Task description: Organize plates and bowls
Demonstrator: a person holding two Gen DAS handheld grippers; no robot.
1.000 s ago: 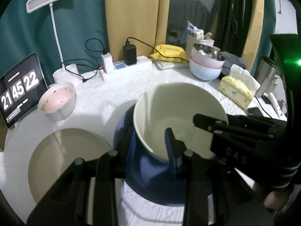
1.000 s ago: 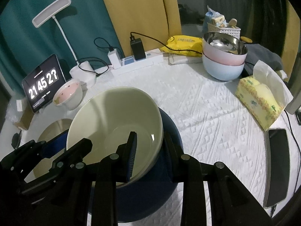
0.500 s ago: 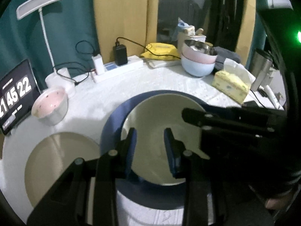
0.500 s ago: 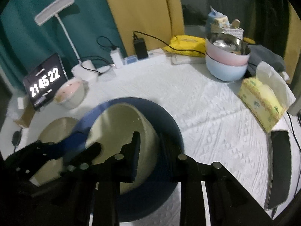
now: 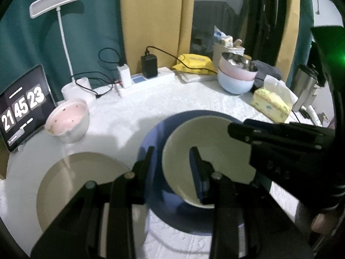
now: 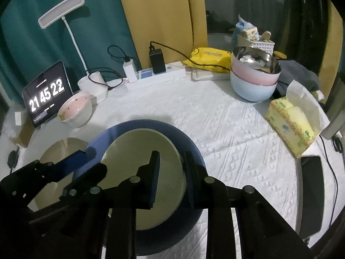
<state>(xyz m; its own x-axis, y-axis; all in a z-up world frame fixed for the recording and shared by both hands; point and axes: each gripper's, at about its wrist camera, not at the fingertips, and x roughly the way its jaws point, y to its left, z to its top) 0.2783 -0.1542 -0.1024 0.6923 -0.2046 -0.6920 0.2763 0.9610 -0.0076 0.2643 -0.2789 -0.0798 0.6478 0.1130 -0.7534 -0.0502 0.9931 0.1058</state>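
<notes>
A cream bowl point(image 5: 215, 142) point(image 6: 138, 151) rests inside a wide blue plate point(image 5: 151, 133) point(image 6: 151, 124) on the white tablecloth. My left gripper point(image 5: 172, 157) straddles the bowl's left rim, one finger inside and one outside, shut on it. On the opposite rim my right gripper point(image 6: 171, 159) is shut the same way. The left gripper point(image 6: 90, 161) also shows at the lower left of the right wrist view. A beige plate point(image 5: 75, 183) point(image 6: 62, 149) lies flat to the left of the blue plate.
A small pink bowl point(image 5: 69, 120) stands beside a clock tablet point(image 5: 21, 108) at the left. Stacked pink and blue bowls point(image 6: 254, 79) sit at the back right, near a tissue box point(image 6: 291, 125) and a phone point(image 6: 310, 194). A power strip point(image 5: 146, 82) runs along the back.
The cream bowl was raised and tilted above the blue plate a second ago. It has come down into the plate, with both grippers still on its rim.
</notes>
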